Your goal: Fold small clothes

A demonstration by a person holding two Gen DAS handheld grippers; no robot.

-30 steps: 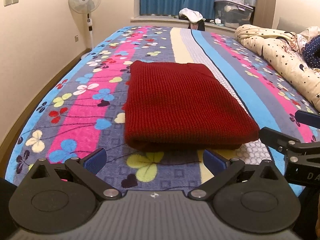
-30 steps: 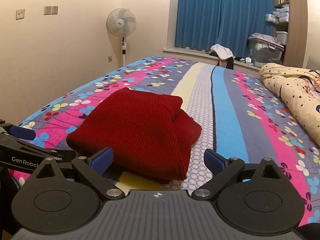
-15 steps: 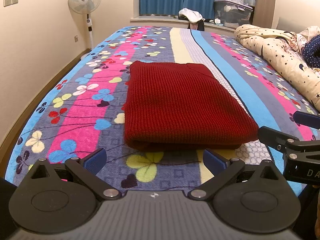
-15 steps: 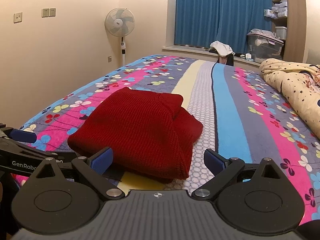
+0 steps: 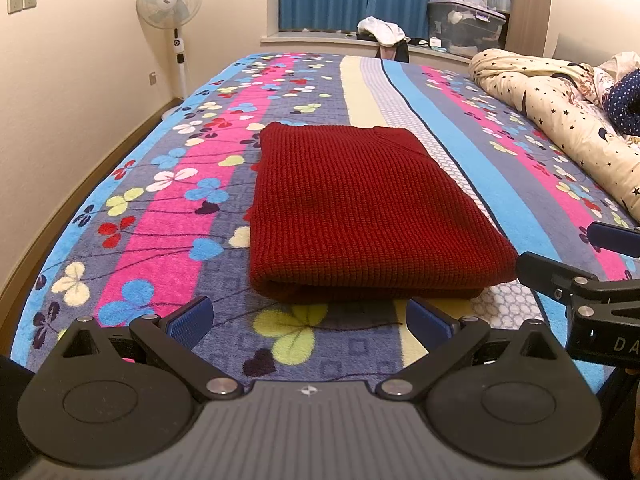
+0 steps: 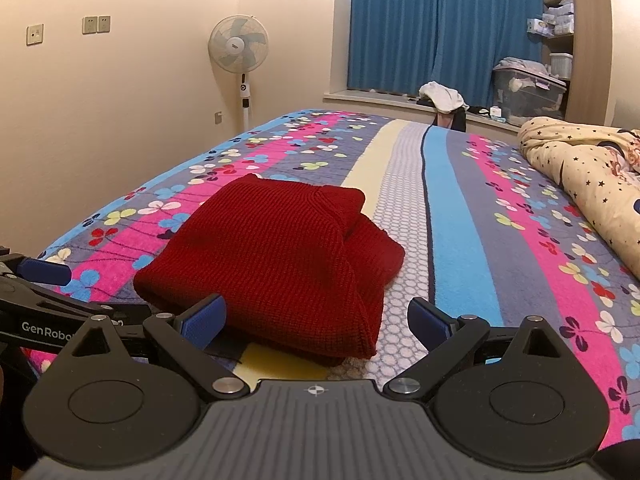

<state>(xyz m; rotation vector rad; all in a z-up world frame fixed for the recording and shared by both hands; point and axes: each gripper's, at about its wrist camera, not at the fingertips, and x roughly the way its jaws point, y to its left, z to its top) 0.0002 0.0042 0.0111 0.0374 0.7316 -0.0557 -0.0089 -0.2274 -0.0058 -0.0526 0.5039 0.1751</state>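
The red sweater (image 5: pixel 360 208) lies folded in a thick rectangle on the bed (image 5: pixel 168 184), at the centre of the left wrist frame; it looks like soft, heavy-ish knit that will sag and grip well, best taken at the near folded edge or its corners. The left gripper (image 5: pixel 310 318) and right gripper (image 6: pixel 316 316) hover at the bottom, fingers apart, holding nothing.
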